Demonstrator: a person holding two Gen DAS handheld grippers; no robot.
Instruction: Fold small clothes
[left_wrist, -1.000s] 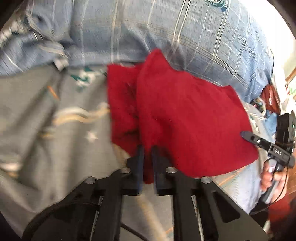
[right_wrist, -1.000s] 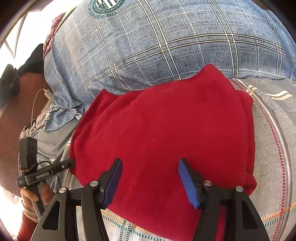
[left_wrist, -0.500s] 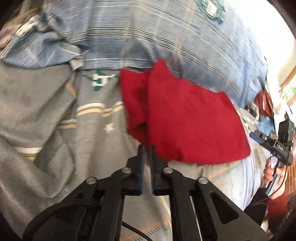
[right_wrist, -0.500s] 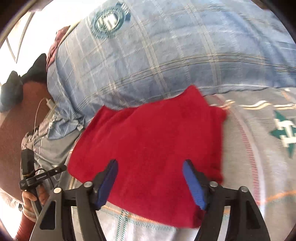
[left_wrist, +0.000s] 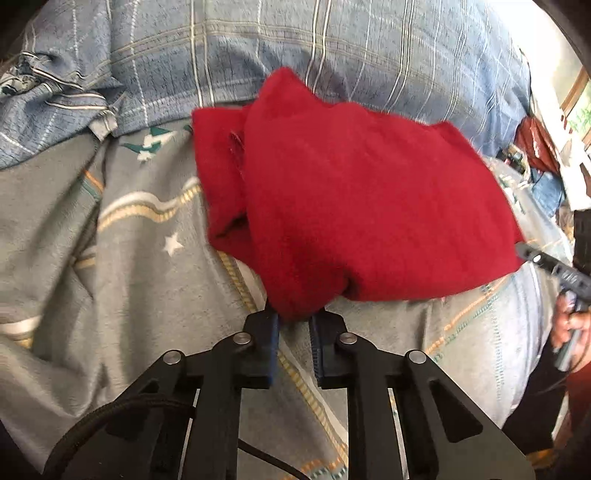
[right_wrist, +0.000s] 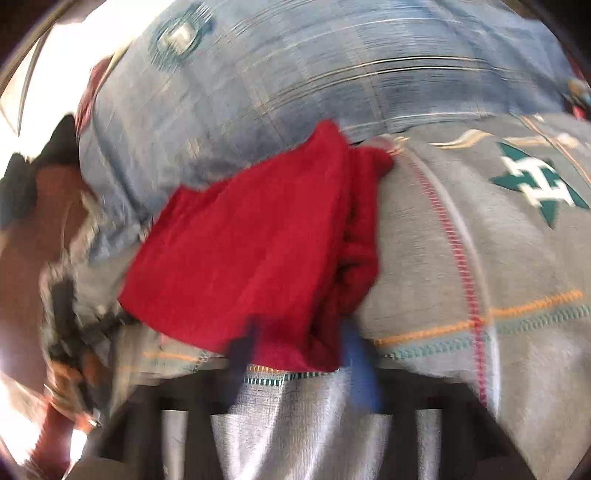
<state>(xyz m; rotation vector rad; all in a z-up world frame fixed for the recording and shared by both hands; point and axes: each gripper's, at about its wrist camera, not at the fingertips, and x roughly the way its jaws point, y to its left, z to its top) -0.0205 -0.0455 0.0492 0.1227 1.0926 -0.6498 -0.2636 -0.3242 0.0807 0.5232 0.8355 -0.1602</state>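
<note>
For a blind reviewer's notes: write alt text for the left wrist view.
A folded red cloth lies on a grey patterned bedspread, its near corner pinched in the shut jaws of the left gripper. Behind it sits a blue plaid pillow; at the right edge a hand holds the other gripper.

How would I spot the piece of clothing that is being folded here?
Start at the big blue plaid pillow at the back, then come down to the grey patterned bedspread in front of it. The red garment lies there, partly folded, its far edge against the pillow. It is the only solid red, unpatterned fabric on the bed.
</note>
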